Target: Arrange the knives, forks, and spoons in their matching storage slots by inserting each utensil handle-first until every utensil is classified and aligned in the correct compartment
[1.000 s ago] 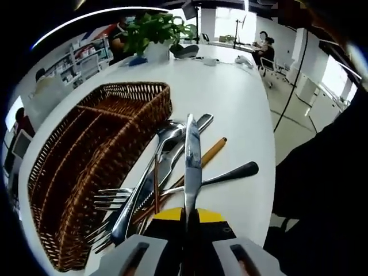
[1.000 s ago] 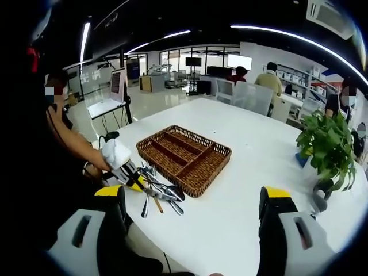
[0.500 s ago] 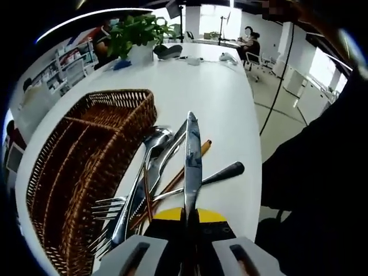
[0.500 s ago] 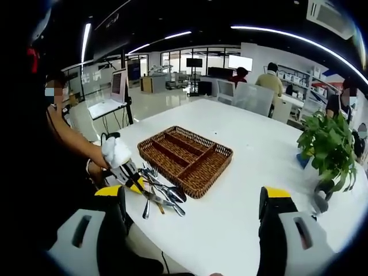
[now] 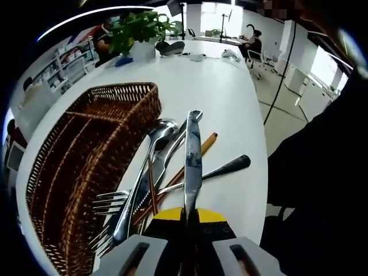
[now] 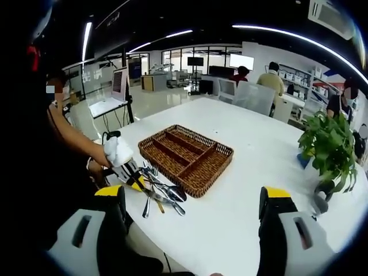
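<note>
Between the left gripper's (image 5: 190, 221) clamped jaws, a slim steel table knife (image 5: 192, 158) juts over the loose cutlery pile (image 5: 152, 184), right of the empty brown wicker tray (image 5: 86, 149). Stiff, light and slippery, it seems best pinched flat near the handle. Right gripper (image 6: 190, 230) idles, jaws apart.

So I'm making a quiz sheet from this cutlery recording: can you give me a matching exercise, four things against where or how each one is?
Things:
1. knife
2. basket
3. plant
4. right gripper

States:
A. open, holding nothing
B. clamped in the left gripper
C. at the far table edge, apart from the cutlery
D. no cutlery in it, beside the cutlery pile

Pairs: 1-B, 2-D, 3-C, 4-A
</note>
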Tool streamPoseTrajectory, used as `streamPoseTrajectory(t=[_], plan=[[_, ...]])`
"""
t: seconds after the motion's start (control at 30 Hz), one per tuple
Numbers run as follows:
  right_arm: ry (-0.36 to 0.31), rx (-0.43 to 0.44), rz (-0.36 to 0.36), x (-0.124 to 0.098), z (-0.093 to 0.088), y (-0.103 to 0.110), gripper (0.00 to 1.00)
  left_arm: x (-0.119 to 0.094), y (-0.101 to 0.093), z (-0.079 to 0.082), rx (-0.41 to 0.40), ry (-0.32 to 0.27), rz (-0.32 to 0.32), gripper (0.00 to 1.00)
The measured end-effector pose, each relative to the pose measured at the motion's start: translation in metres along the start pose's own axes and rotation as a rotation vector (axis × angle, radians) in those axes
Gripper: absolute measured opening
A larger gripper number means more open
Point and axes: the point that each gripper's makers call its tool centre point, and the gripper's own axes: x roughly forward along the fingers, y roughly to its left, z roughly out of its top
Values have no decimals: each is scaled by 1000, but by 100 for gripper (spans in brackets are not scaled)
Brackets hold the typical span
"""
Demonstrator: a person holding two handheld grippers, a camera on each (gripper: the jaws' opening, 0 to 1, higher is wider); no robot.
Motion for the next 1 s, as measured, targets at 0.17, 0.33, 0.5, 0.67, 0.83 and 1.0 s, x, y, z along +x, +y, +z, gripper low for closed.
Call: streamPoseTrajectory(t=[0.17, 0.33, 0.5, 0.67, 0.83, 1.0], plan=[[-1, -10, -4, -1, 5, -2, 98, -4, 3, 3, -13, -13, 6, 4], [0, -16, 1, 1, 6, -1, 98, -14, 4, 8, -3, -13, 3, 4], [0, -17, 5, 4, 7, 0, 98, -29, 4, 15, 26, -4, -12, 4], [-5, -20, 11, 8, 9, 1, 98, -45, 7, 23, 74, 19, -40, 4], [-14, -19, 15, 10, 12, 2, 98, -56, 9, 29, 117, 29, -52, 4], [-19, -18, 15, 11, 13, 1, 98, -62, 8, 33, 155, 35, -70, 4]])
